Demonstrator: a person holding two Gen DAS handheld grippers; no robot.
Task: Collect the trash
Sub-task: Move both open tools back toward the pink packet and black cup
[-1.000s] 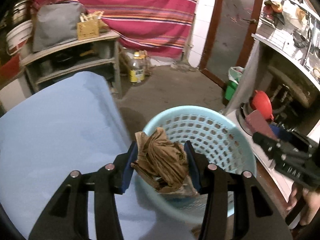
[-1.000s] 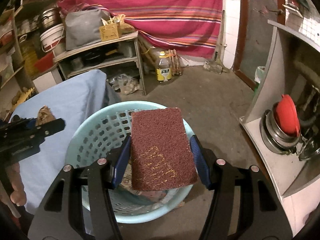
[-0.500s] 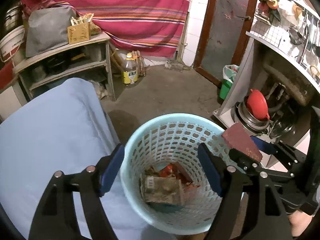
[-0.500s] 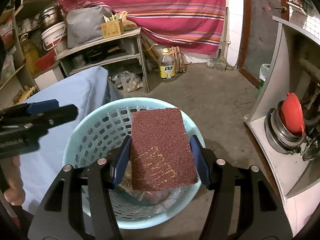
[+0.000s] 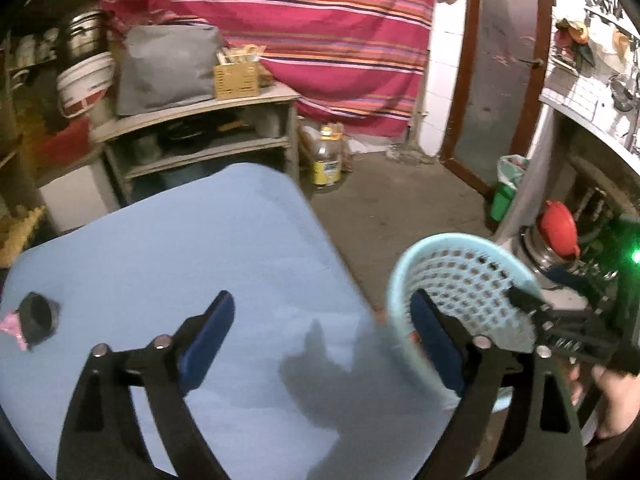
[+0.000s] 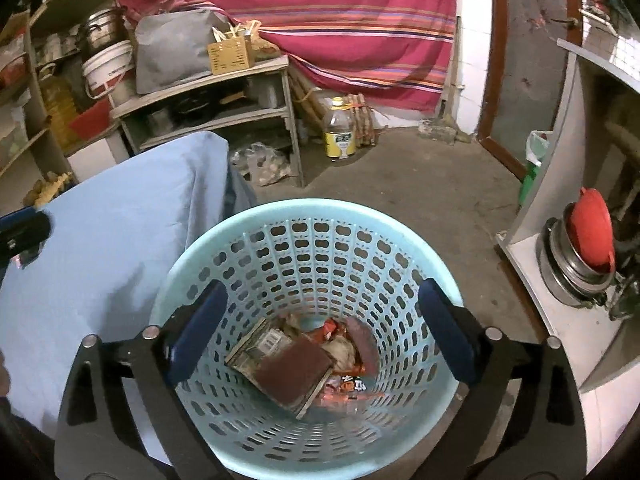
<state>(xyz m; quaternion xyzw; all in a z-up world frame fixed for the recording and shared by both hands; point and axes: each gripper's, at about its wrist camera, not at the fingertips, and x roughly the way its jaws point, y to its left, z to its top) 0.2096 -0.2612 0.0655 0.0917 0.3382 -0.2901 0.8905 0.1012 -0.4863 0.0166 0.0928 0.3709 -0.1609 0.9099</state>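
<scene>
Since 1 second ago, both grippers' loads have dropped: right gripper (image 6: 322,318) opening, empty, its pad (image 6: 294,374) now in the basket (image 6: 400,224); left gripper (image 5: 322,338) opening, empty, swung over the table's (image 5: 180,248) right edge toward remaining scrap (image 5: 34,318).

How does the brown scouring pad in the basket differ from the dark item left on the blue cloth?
The scouring pad is reddish-brown, flat and rectangular; the dark item is black and rounded, with something pink beside it. The pad lies tilted on other trash inside the basket; the dark item sits alone on the blue cloth, outside the basket. Neither is held by a gripper.
</scene>
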